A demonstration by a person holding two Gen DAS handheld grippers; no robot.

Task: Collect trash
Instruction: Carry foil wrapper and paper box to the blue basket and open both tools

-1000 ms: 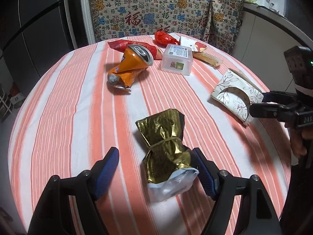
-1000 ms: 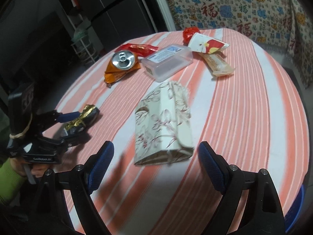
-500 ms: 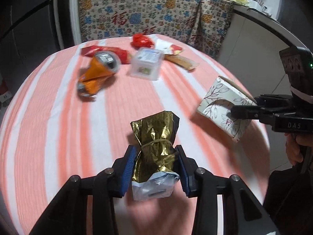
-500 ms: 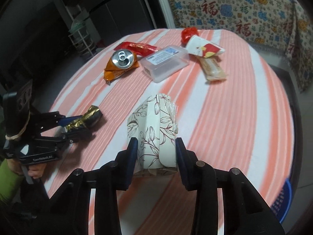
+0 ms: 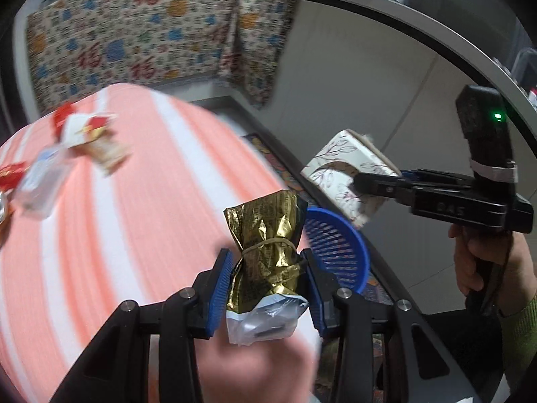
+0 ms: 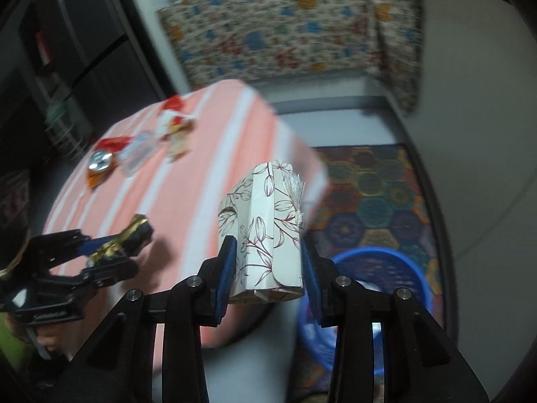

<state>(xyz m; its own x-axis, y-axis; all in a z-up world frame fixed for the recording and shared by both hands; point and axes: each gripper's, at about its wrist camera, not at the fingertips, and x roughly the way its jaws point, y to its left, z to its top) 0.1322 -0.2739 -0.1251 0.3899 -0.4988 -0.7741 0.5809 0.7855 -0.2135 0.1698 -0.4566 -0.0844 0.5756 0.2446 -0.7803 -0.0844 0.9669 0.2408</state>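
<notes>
My left gripper (image 5: 266,285) is shut on a crumpled gold foil bag (image 5: 266,248) tied with a rubber band, lifted above the table's right edge. My right gripper (image 6: 268,277) is shut on a white floral paper box (image 6: 265,231), held in the air past the table edge. A blue mesh basket (image 6: 412,268) stands on the floor below and to the right of the box; in the left wrist view the blue basket (image 5: 339,245) shows just behind the foil bag. The right gripper (image 5: 379,184) with the floral box (image 5: 342,174) hangs above that basket.
On the round striped table (image 5: 134,208) lie a clear plastic box (image 5: 40,181), red and white wrappers (image 5: 84,127) and a crushed orange can (image 6: 99,164). A patterned mat (image 6: 379,194) covers the floor under the basket. A patterned cloth (image 5: 134,43) hangs behind; a counter (image 5: 419,27) curves on the right.
Both grippers closed on their items, the foil bag and the floral box, lifted them off the table and swung right toward the blue basket.
</notes>
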